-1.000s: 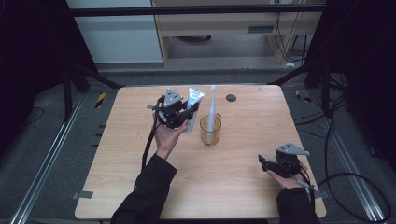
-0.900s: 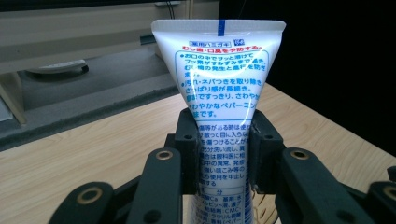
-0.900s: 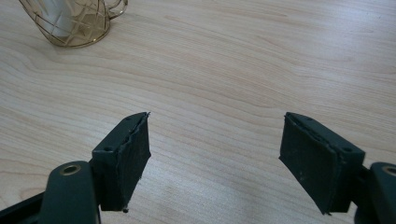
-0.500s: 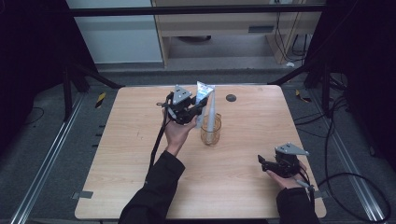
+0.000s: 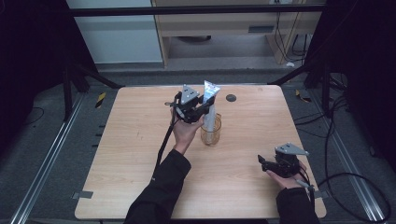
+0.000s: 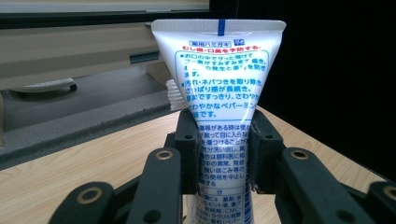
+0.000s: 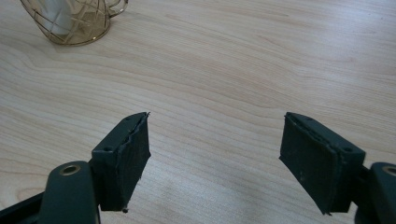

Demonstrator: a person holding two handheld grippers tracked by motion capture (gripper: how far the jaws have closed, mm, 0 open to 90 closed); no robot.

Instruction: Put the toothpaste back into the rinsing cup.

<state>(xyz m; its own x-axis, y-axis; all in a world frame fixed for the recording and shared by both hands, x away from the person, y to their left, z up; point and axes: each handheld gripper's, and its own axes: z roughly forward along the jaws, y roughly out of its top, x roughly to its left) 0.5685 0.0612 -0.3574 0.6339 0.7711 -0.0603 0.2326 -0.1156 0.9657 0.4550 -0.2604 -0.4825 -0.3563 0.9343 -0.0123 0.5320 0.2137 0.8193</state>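
White toothpaste tube (image 6: 219, 116) is pinched upright in my left gripper (image 5: 196, 108) over the amber cup (image 5: 211, 130) so it drops in, while my right gripper (image 7: 215, 158) waits spread wide near me.

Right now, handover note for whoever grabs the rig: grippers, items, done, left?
Left gripper: shut on the tube, held upright with the crimped end up, lower end in the cup.
Right gripper: open, holding nothing, low over the table near its right front.
Cup: mid-table, amber glass, upright.
Done: tube gripped and brought into the cup.
Left: likely release the tube so it rests in the cup, then pull the left gripper back.
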